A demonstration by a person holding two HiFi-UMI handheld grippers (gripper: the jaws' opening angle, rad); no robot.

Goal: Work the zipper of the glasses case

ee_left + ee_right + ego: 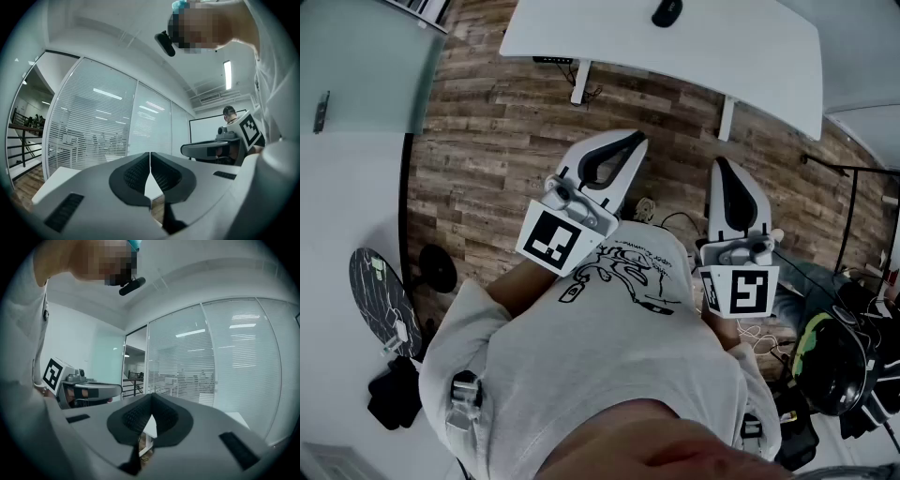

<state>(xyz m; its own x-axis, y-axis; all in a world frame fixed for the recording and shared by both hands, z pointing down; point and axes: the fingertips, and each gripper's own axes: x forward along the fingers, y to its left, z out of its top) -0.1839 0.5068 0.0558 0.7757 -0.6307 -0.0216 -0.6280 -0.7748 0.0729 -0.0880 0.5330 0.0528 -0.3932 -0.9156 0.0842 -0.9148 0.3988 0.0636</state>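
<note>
No glasses case shows in any view. I hold both grippers up in front of my chest, over the wooden floor [487, 150]. The left gripper [630, 142] points up and to the right, its jaws closed together with nothing between them; in its own view the dark pads [136, 173] meet along a thin line. The right gripper [720, 165] points straight up beside it, also shut and empty, its pads [164, 417] touching. Each gripper view catches the other gripper sideways: the right gripper [208, 149] and the left gripper [89, 391].
A white desk [694, 56] stands ahead with a dark object [667, 11] on it. Another white surface [337, 234] lies at the left beside a black round item [382, 298]. A dark helmet-like object and cables [834, 361] crowd the floor at the right. Glass walls with blinds [103, 126] surround the room.
</note>
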